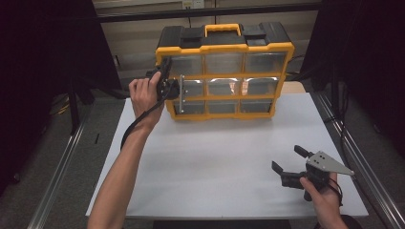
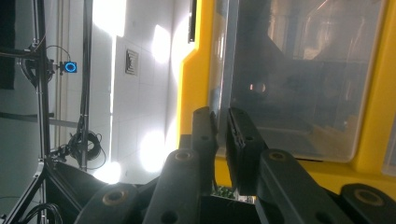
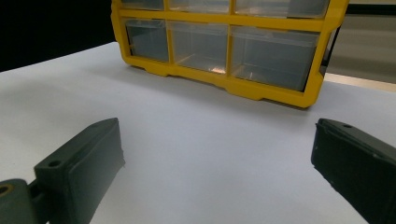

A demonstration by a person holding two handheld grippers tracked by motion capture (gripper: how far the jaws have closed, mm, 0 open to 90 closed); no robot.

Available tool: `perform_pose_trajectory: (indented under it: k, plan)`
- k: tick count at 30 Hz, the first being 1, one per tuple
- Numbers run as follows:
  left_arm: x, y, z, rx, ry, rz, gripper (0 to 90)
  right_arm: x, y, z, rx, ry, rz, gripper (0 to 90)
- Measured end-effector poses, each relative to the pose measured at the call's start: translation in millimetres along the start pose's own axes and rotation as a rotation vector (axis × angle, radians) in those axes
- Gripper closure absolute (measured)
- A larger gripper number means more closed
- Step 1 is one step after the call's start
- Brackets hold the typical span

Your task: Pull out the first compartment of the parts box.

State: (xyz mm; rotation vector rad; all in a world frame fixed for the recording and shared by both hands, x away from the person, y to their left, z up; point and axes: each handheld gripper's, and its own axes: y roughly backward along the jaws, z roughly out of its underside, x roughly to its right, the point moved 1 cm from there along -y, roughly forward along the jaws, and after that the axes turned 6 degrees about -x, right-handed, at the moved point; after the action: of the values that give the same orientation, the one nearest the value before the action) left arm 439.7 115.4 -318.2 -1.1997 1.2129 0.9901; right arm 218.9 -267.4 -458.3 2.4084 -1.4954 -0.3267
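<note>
Box: a big yellow and black plastic parts box with nine clear little drawers (image 1: 224,76) stands upright at the far middle of the white table (image 1: 219,162).
Handle: a yellow carry handle (image 1: 222,29) sits on top of the box, and I think that is the best place to lift it.
How it feels: it looks stiff and hard, and likely heavy for one hand. The clear fronts look smooth and slippery, and they could crack.
Left gripper: the black left gripper (image 1: 165,82) is at the left edge of the box, by its top-left drawer. In the left gripper view its jaws are almost closed with a thin gap, pinching what looks like the edge of the clear cover (image 2: 223,116), but I cannot be sure it has hold.
Right gripper: the black right gripper (image 1: 290,164) is well in front of the box, near its right side, low over the table. Its jaws are wide open and hold nothing.
Writing: no brand or words can be read on the box.
</note>
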Motion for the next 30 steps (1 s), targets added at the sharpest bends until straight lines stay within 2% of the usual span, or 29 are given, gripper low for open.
perform_pose_trajectory:
  k: [1,2,3,6,7,8,9,10,12,14,16,17,18,19,20,21,22,23,24,25,26,28,30]
  plan:
    - [1.1,1.8,0.4,-0.018,0.008,0.006,82.4,0.0,0.0,0.0,0.0,0.0,0.001,1.6]
    - [-0.6,2.5,0.0,-0.006,-0.01,-0.002,82.3,0.0,0.0,0.0,0.0,0.0,0.001,1.6]
    - [0.8,2.9,0.6,-0.005,0.004,0.009,82.2,0.1,0.2,0.0,-0.001,0.002,-0.001,1.6]
    - [-2.3,4.2,1.5,-0.009,0.008,0.021,79.3,-0.4,-0.1,0.0,-0.003,0.004,-0.005,1.6]
    - [-2.6,3.0,2.3,0.01,0.012,0.025,78.1,-0.7,-0.1,0.0,-0.004,0.002,-0.007,1.6]
    - [-4.0,3.7,2.1,0.002,-0.002,0.015,77.2,-0.9,-0.1,-0.1,-0.007,-0.002,-0.008,1.6]
    - [-2.9,3.2,2.8,-0.005,0.011,0.032,76.9,-0.8,-0.5,0.0,-0.005,0.001,-0.007,1.6]
    - [-2.7,2.9,2.9,-0.004,0.017,0.031,76.6,-0.8,-0.7,-0.1,-0.004,0.003,-0.006,1.6]
    - [-4.4,1.9,1.7,-0.003,-0.001,0.023,73.2,-0.8,-0.5,-0.1,-0.007,0.005,-0.007,1.6]
    - [-3.4,-0.3,-0.4,-0.002,-0.005,0.038,71.0,-0.7,-0.8,-0.1,-0.005,0.004,-0.006,1.6]
    - [-2.2,-1.4,-0.8,0.0,0.0,0.051,71.0,-0.8,-0.7,-0.1,-0.007,0.003,-0.004,1.6]
    - [-2.7,-1.8,-1.5,-0.001,-0.02,0.036,71.0,-0.7,-0.7,0.0,-0.007,0.008,-0.007,1.6]
    - [-2.6,-1.9,-2.2,-0.006,-0.02,0.033,71.0,-0.8,-0.6,0.0,-0.008,0.008,-0.008,1.6]
    - [-2.0,-2.6,-1.7,-0.004,-0.005,0.049,71.0,-0.9,-0.6,0.0,-0.008,0.008,-0.007,1.6]
    - [-3.7,-2.4,-2.5,-0.001,-0.012,0.04,71.0,-0.9,-0.5,0.0,-0.008,0.007,-0.008,1.6]
    - [-3.4,-2.4,-1.8,-0.01,0.005,0.042,71.1,-0.8,-0.5,0.0,-0.007,0.008,-0.008,1.6]
    - [-3.6,-4.1,-1.0,0.01,0.024,0.044,71.5,-0.8,-0.4,0.0,-0.008,0.007,-0.008,1.6]
    - [-6.4,-2.9,-1.4,-0.008,0.001,0.037,71.9,-0.7,-0.4,0.0,-0.007,0.005,-0.008,1.6]
    - [-6.0,-3.4,-0.6,-0.006,0.019,0.058,73.5,-0.7,-0.4,0.0,-0.007,0.006,-0.008,1.6]
    - [-6.8,-3.4,-0.3,-0.004,0.014,0.07,77.7,-0.7,-0.5,0.0,-0.007,0.006,-0.008,1.6]
    - [-7.5,-3.2,-0.4,-0.001,-0.009,0.061,79.3,-0.8,-0.4,0.0,-0.008,0.006,-0.009,1.6]
    - [-7.2,-3.1,-0.3,0.005,-0.022,0.053,80.0,-0.7,-0.5,-0.1,-0.007,0.005,-0.007,1.4]
    - [-6.1,-2.2,-0.1,0.0,-0.008,0.054,80.0,-0.6,-0.8,0.0,-0.006,0.0,-0.002,1.3]
